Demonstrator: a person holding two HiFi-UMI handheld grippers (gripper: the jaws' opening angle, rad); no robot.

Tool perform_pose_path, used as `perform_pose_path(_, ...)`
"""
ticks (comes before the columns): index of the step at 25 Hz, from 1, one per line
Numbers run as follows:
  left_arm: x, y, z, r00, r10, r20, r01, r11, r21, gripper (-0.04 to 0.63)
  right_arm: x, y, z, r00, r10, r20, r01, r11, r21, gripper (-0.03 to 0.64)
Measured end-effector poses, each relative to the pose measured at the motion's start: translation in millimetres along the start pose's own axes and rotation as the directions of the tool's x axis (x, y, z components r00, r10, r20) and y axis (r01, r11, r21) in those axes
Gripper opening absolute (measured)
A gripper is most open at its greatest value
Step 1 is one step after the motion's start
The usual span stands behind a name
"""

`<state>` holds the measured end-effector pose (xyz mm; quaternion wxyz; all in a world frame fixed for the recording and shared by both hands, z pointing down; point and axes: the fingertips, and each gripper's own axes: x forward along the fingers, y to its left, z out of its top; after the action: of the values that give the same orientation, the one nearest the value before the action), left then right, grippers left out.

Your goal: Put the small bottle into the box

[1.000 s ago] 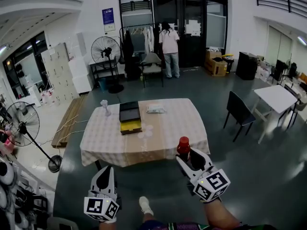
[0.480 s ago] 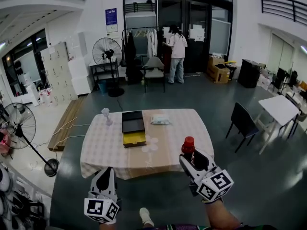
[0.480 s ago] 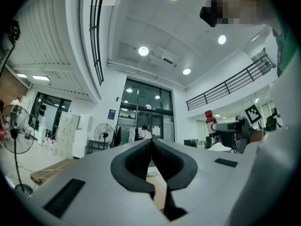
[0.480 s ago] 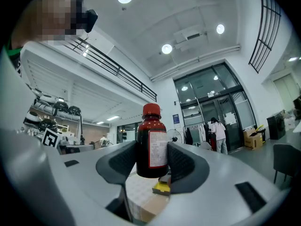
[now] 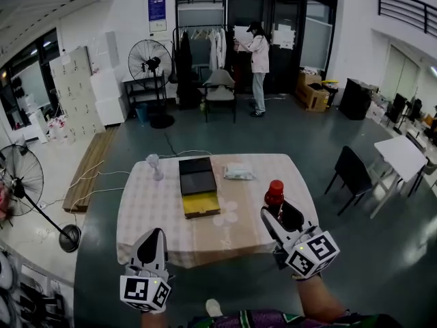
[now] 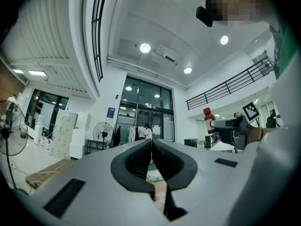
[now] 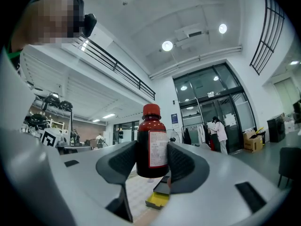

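My right gripper (image 5: pixel 278 214) is shut on a small dark bottle (image 5: pixel 274 197) with a red cap, held upright above the table's near right corner. In the right gripper view the bottle (image 7: pixel 152 142) stands between the two black pads, white label facing me. The box (image 5: pixel 199 186) lies open on the checked table (image 5: pixel 157 214), black lid toward the far side, yellow tray toward me; it also shows low past the bottle, the box (image 7: pixel 159 197). My left gripper (image 5: pixel 151 246) is shut and empty, in front of the table's near left edge; its jaws (image 6: pixel 151 161) meet.
A small white vase (image 5: pixel 154 165) and a white packet (image 5: pixel 238 172) lie on the table's far side. Standing fans (image 5: pixel 18 180) (image 5: pixel 150 63) are at the left. A dark chair (image 5: pixel 351 173) and white table (image 5: pixel 401 157) stand at the right. A person (image 5: pixel 259 67) stands by the far doors.
The view has closed in on the table. My right gripper with the bottle has moved forward over the table's near right corner. The left gripper stays low and shut.
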<state>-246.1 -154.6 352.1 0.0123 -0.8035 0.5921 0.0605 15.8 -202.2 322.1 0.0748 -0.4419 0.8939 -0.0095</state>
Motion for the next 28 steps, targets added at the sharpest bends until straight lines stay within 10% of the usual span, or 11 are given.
perform_pose_path(28,158.3,81.8,-50.3,0.998,-0.058,-0.024,0.057,0.997,-0.054,0.025,187.0,-67.2,-117.4,0.977,0.064,-0.203,-0.047,0.995,0.084,0.213)
